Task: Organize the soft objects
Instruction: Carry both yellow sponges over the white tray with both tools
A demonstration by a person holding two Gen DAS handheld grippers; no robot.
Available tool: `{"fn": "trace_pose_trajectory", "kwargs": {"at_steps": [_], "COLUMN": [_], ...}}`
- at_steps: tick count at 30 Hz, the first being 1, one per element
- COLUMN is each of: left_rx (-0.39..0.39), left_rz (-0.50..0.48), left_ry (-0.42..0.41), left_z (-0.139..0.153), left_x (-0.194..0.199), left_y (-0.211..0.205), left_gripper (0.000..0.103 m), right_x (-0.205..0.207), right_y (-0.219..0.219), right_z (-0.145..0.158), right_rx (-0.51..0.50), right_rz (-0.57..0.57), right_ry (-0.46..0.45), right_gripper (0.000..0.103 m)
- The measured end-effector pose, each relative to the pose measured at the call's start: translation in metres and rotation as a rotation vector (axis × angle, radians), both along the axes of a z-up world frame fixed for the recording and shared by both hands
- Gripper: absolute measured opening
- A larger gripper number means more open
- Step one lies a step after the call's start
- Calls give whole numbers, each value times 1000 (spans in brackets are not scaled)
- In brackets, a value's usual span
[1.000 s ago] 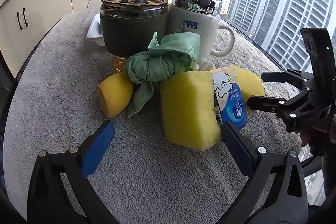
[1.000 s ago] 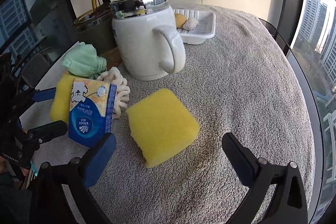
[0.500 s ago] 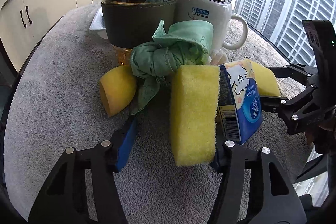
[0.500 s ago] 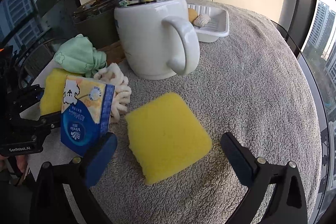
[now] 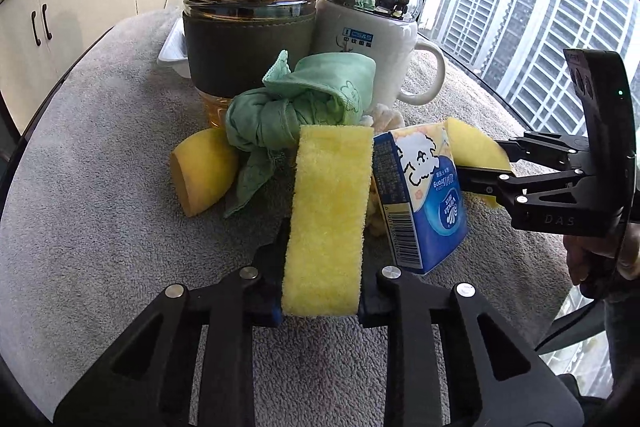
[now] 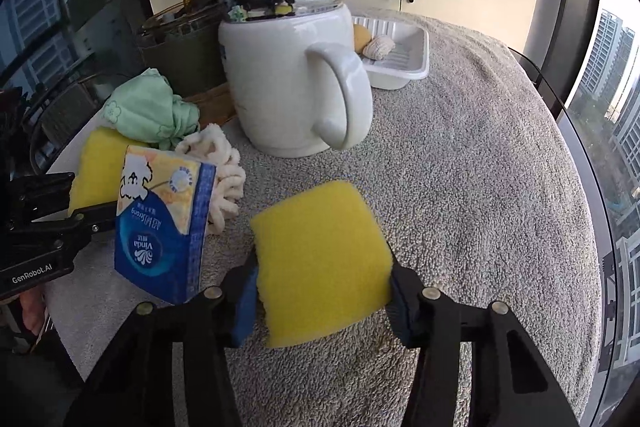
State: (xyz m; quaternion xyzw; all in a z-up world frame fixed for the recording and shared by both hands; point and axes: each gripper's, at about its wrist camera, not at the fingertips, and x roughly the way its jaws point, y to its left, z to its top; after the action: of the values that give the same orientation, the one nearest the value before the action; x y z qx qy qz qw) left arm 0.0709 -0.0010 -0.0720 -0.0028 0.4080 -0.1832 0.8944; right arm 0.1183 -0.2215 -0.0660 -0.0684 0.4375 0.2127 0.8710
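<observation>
My left gripper [image 5: 320,303] is shut on a yellow sponge [image 5: 328,211], squeezed into a narrow upright slab. A blue and yellow tissue pack [image 5: 420,195] leans against that sponge's right side. My right gripper [image 6: 322,275] has a second yellow sponge [image 6: 320,259] between its jaws; they are closing, and both pads touch its sides. Behind lie a knotted green cloth [image 5: 304,111], a white fluffy cloth [image 6: 224,179] and a yellow rounded sponge [image 5: 204,175]. In the left wrist view the right gripper [image 5: 484,163] comes in from the right.
A dark tumbler [image 5: 248,39] with a gold straw and a white lidded mug [image 6: 288,79] stand behind the soft things. A white tray [image 6: 416,63] holds a shell and a yellow ball. A grey towel [image 6: 480,167] covers the round table; a window lies beyond its edge.
Both grippers have gone from wide open to closed around their sponges. The left sponge is pinched narrow and upright. The tissue pack has tipped against it.
</observation>
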Motion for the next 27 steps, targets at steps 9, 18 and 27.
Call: {"fn": "trace_pose_trajectory", "kwargs": {"at_steps": [9, 18, 27], "left_rx": [-37, -55, -11], "left_rz": [-18, 11, 45], "left_ry": [-27, -80, -171], "left_z": [21, 61, 113], "left_x": [-20, -15, 19], "left_y": [12, 46, 83], "left_gripper": [22, 22, 22], "right_x": [-35, -42, -9], "right_y": [-3, -9, -21], "right_z": [29, 68, 116], "right_rx": [27, 29, -10], "right_rz": [0, 20, 17], "right_ry": [-29, -74, -164], "right_gripper": [55, 55, 56]}}
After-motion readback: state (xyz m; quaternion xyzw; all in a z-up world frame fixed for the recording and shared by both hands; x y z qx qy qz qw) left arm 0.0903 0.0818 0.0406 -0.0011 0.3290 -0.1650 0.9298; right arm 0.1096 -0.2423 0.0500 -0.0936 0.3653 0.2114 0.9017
